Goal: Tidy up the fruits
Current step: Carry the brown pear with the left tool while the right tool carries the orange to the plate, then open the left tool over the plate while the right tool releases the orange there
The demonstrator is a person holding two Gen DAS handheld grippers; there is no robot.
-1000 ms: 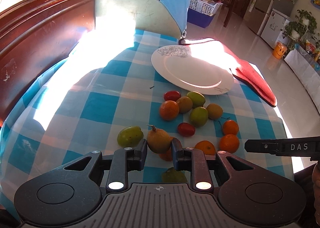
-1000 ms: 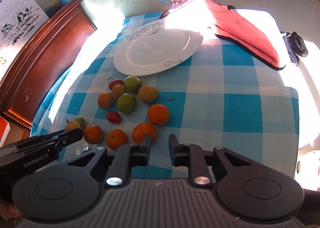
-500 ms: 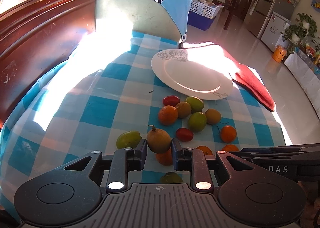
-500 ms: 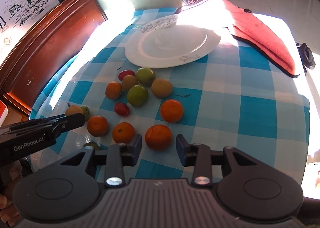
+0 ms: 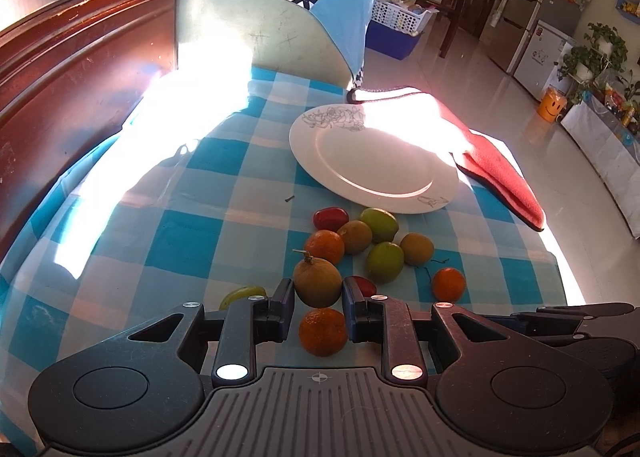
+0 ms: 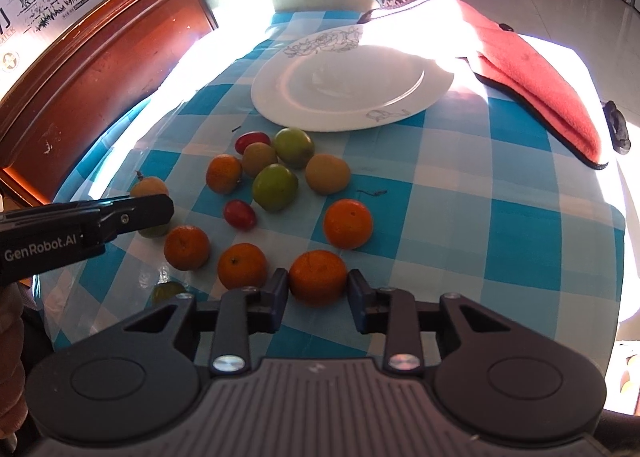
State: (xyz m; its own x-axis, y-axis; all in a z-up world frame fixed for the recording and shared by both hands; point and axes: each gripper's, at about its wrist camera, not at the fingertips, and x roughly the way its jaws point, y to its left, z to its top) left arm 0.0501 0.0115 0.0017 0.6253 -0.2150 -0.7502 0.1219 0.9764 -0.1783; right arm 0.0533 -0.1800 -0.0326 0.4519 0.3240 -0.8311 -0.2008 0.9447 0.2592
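The left tool [image 5: 318,299] pinches a brownish stemmed round fruit [image 5: 317,281]; the right tool [image 6: 318,293], closing, brackets a round orange tangerine [image 6: 318,277], white ceramic plate [image 6: 436,83] straight beyond.

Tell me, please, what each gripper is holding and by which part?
Left gripper clamps the round brownish stemmed fruit by its sides. Right gripper, jaws just closing, brackets a round orange tangerine at its sides; firm grip uncertain.
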